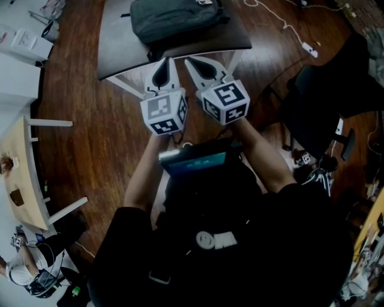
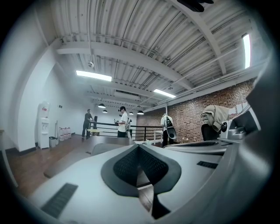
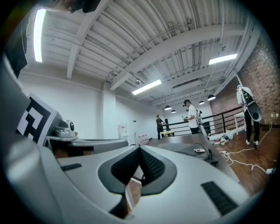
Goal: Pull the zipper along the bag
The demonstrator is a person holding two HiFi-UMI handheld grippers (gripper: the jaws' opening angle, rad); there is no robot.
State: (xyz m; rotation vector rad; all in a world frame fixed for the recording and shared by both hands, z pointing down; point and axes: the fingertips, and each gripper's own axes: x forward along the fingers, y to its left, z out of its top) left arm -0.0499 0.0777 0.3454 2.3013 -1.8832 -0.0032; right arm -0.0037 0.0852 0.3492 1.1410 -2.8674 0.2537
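Observation:
A dark grey backpack (image 1: 174, 18) lies on a dark-topped table (image 1: 120, 54) at the far side of the head view. My two grippers are held side by side in the air just short of the table's near edge, well clear of the bag. The left gripper (image 1: 168, 60) is shut with nothing between its jaws, and its tips (image 2: 138, 145) meet. My right gripper (image 1: 188, 60) is also shut and empty, its tips (image 3: 140, 148) pressed together. The right gripper view shows the bag (image 3: 199, 152) low on the table ahead. I cannot make out the zipper.
A black chair (image 1: 318, 114) stands to the right. A white power strip (image 1: 309, 49) with its cable lies on the wooden floor. A light wooden table (image 1: 24, 174) is at the left, with a seated person (image 1: 27, 273) below it. Two people (image 2: 123, 121) stand far off.

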